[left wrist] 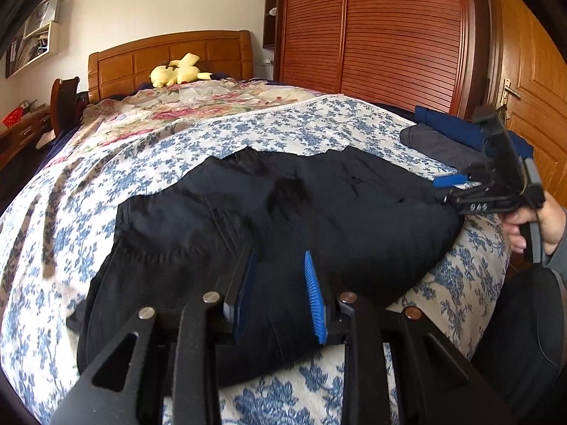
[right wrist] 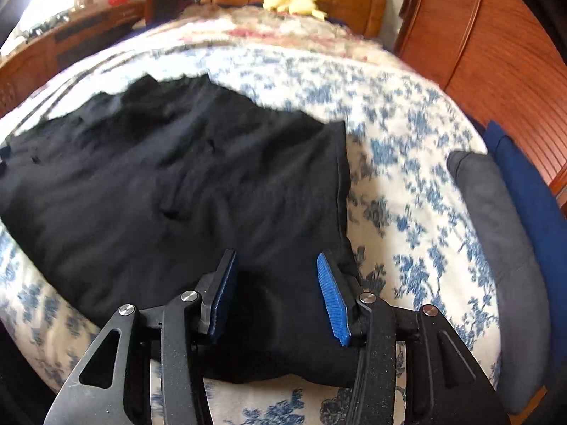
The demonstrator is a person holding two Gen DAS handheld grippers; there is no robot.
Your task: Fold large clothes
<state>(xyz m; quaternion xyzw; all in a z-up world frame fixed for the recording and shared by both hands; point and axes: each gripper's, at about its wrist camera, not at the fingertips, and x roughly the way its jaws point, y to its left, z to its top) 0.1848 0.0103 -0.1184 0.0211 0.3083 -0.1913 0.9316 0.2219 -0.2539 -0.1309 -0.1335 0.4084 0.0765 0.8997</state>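
Note:
A large black garment lies spread on the bed's blue floral sheet, near the front edge. My left gripper is open, its blue-padded fingers just above the garment's near edge. My right gripper is open over the garment near its right front corner; the cloth lies between and under its fingers. The right gripper also shows in the left wrist view at the garment's right side, held by a hand.
Folded grey and dark blue clothes lie at the bed's right edge. A yellow plush toy sits by the wooden headboard. A slatted wardrobe and a door stand to the right.

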